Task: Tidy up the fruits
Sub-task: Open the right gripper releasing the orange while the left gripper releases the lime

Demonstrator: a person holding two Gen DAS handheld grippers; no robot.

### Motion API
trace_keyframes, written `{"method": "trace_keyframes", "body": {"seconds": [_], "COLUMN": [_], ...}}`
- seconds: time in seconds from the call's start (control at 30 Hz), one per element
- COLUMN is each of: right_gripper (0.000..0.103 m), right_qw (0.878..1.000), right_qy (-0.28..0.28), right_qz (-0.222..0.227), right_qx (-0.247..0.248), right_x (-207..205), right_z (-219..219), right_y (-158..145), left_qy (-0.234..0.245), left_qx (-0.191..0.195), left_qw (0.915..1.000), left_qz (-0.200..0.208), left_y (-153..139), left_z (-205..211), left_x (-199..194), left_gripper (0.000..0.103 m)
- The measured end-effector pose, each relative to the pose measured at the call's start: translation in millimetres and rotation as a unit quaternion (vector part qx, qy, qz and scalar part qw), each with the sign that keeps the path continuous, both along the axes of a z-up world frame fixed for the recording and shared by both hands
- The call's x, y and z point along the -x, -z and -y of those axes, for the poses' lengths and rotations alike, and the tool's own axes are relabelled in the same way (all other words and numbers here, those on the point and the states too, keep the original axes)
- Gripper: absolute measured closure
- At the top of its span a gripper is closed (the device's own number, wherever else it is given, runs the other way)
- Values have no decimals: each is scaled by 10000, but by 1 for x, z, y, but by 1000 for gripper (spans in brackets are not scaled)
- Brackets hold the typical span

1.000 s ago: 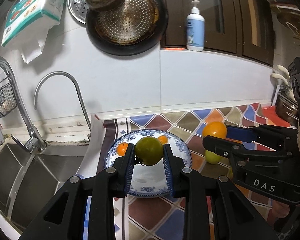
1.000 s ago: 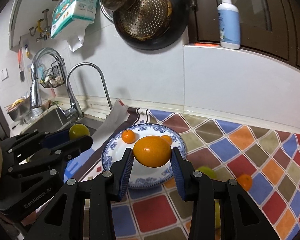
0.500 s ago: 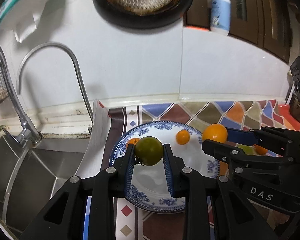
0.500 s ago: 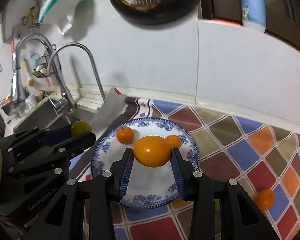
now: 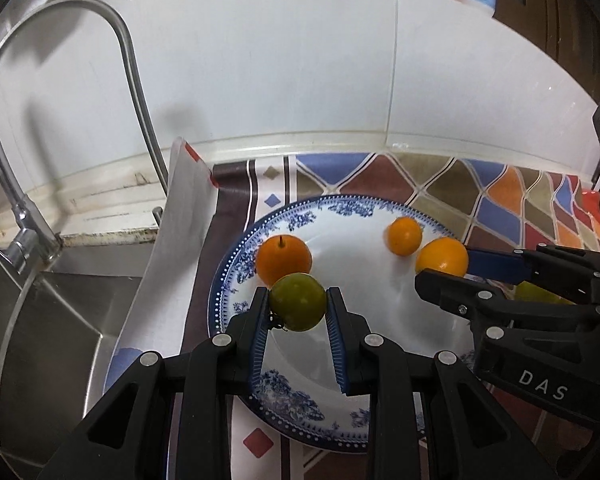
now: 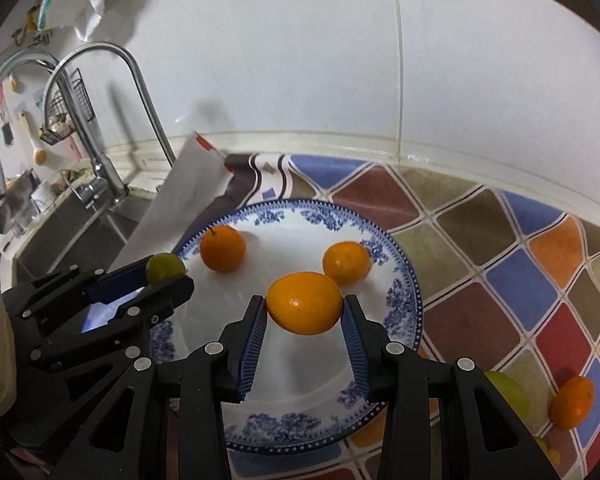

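**A:** Over the plate [image 5: 236, 300], both grippers. Left gripper [image 5: 298, 308] has its jaws clamped on a green fruit [image 5: 298, 307], held above the plate's sink-side half. Stem end faces the left pad.

**B:** Right side?

**A:** Right gripper [image 6: 305, 314] has its jaws pinched on an orange [image 6: 305, 309], above the plate's middle, toward the counter side. Can't tell from either view whether either held fruit touches the plate.

**B:** What's on the plate already?

**A:** Two. A stemmed orange [image 6: 223, 248] near the plate's sink-side rim, just behind the green fruit in the left wrist view. A smaller orange [image 6: 347, 262] near the wall-side rim, just beyond the held orange.

**B:** Loose fruit off the plate?

**A:** Small orange [image 6: 571, 402] on the patterned mat [image 6: 500, 280], well clear of the plate on the side away from the sink. A pale green fruit [image 6: 508, 394] sits closer to the plate, partly hidden behind the right gripper's finger.

**B:** Surroundings?

**A:** Faucet [image 5: 132, 72] and steel sink [image 5: 52, 320] beside the plate's left.
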State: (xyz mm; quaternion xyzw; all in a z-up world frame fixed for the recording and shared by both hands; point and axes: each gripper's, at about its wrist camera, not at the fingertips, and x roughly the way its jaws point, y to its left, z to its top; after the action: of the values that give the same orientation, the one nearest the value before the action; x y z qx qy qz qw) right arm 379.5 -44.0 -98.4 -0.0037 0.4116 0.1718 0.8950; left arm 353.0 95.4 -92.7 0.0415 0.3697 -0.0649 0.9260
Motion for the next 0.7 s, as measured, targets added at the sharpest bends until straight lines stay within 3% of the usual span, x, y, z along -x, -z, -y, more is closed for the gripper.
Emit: {"method": "trace_keyframes", "body": {"seconds": [0.2,0.27,0.33,0.7], "right_gripper": [63,63,63,63], "right_qw": [10000,10000,10000,9998], "right_qy": [0,7,10,70], "right_qz": [-62,-22,-35,186], "right_qx": [13,11,-10,-89], "right_x": [-4,-5,-4,18], "right_z": [-2,-2,-1,7], "right_y": [7,7,5,-17], "left_qy": [-10,-26,-62,-287], "left_qx": [-17,20,42,35], "left_qw": [10000,10000,10000,9993], "left_qz": [-80,-78,-50,249], "left_y": [7,6,4,-25], "left_z": [1,0,-1,-4], "left_x": [-5,-5,-4,22], "left_gripper": [74,70,58,53]}}
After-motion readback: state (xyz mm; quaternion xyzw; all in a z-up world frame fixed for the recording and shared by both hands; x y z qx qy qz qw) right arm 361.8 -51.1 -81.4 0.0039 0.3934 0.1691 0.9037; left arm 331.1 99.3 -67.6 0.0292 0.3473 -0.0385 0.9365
